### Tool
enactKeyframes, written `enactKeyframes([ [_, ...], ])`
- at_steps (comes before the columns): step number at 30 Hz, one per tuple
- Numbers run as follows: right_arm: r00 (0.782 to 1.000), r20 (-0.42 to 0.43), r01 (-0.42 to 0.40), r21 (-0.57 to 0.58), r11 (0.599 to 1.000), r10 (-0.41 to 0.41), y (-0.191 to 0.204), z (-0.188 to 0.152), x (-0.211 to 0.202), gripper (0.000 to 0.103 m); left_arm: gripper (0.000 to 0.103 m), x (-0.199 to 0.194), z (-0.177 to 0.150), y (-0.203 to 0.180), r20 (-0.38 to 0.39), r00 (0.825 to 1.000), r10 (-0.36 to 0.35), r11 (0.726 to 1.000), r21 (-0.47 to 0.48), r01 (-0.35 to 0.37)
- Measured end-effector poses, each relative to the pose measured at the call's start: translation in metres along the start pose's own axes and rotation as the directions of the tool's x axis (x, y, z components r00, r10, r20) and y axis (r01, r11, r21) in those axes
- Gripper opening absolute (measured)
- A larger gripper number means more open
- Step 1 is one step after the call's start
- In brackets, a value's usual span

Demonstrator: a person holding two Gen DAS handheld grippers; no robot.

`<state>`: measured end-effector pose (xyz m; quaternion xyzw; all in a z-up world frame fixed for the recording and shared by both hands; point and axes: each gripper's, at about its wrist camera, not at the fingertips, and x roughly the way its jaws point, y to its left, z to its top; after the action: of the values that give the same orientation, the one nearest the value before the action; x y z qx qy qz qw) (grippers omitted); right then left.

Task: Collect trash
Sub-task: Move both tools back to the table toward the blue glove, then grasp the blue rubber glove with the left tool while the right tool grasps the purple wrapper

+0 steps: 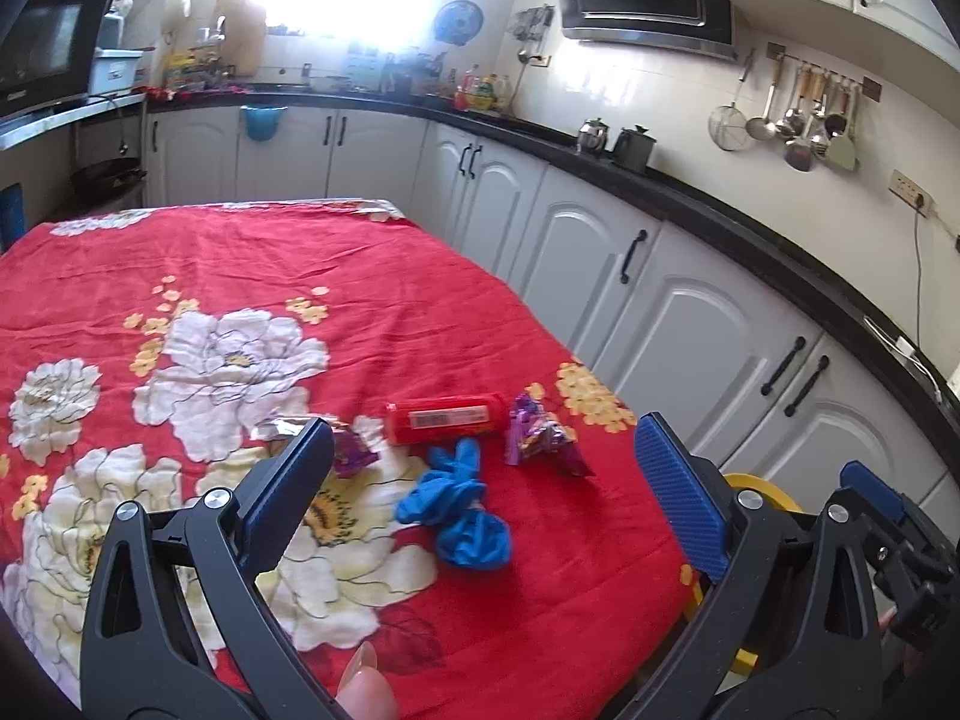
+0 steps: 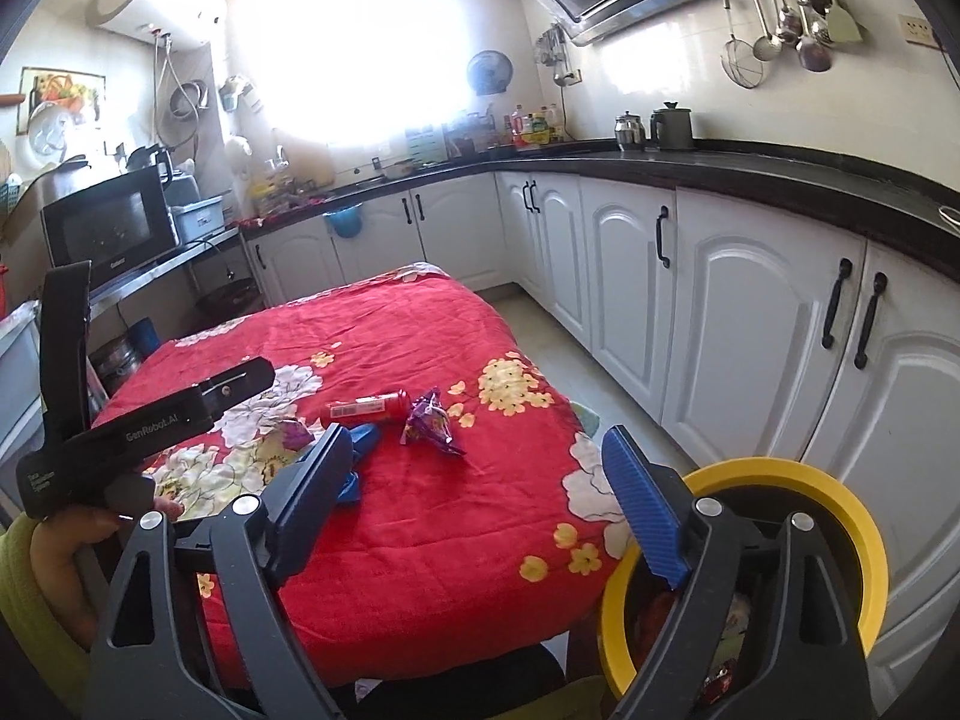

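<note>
Trash lies on the red flowered tablecloth (image 1: 372, 276): a red tube with a barcode label (image 1: 441, 420), a crumpled purple wrapper (image 1: 540, 441), a bunched blue glove (image 1: 459, 510), and a second purple wrapper (image 1: 354, 453) half hidden by my left finger. My left gripper (image 1: 483, 483) hovers open just short of them, holding nothing. My right gripper (image 2: 480, 498) is open and empty over the table's near corner, its right finger above a yellow-rimmed bin (image 2: 840, 498). The same tube (image 2: 366, 407), wrapper (image 2: 429, 423) and glove (image 2: 360, 441) lie beyond it.
White cabinets (image 2: 750, 324) under a black counter (image 2: 780, 174) line the right side, across a narrow strip of floor. Some trash lies inside the bin. A hand (image 2: 66, 546) holds the left tool's black body (image 2: 180, 414) at the left. A microwave (image 2: 108, 228) stands far left.
</note>
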<state>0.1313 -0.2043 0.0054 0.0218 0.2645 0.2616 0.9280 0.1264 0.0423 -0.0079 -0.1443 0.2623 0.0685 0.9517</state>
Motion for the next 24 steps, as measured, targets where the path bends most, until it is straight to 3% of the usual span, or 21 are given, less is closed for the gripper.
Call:
enactKeyframes([
  [7, 0.999, -0.044, -0.005, -0.039, 0.999, 0.003, 0.002, 0.006, 0.031, 0.083, 0.092, 0.01, -0.006, 0.018, -0.041, 0.997, 0.063, 0.998, -0.007, -0.063],
  [14, 0.99, -0.139, -0.04, -0.079, 0.996, 0.029, 0.001, 0.0, 0.079, 0.081, 0.092, 0.025, -0.017, 0.031, -0.105, 0.993, 0.048, 0.998, -0.037, -0.052],
  [19, 0.977, -0.207, -0.083, -0.134, 0.988, 0.054, 0.008, -0.01, 0.116, 0.071, 0.071, 0.041, -0.029, 0.033, -0.175, 0.984, 0.0, 0.998, -0.061, -0.011],
  [24, 0.964, -0.262, -0.103, -0.179, 0.979, 0.053, 0.013, -0.017, 0.149, 0.064, 0.06, 0.054, -0.04, 0.031, -0.227, 0.973, -0.045, 0.997, -0.073, 0.029],
])
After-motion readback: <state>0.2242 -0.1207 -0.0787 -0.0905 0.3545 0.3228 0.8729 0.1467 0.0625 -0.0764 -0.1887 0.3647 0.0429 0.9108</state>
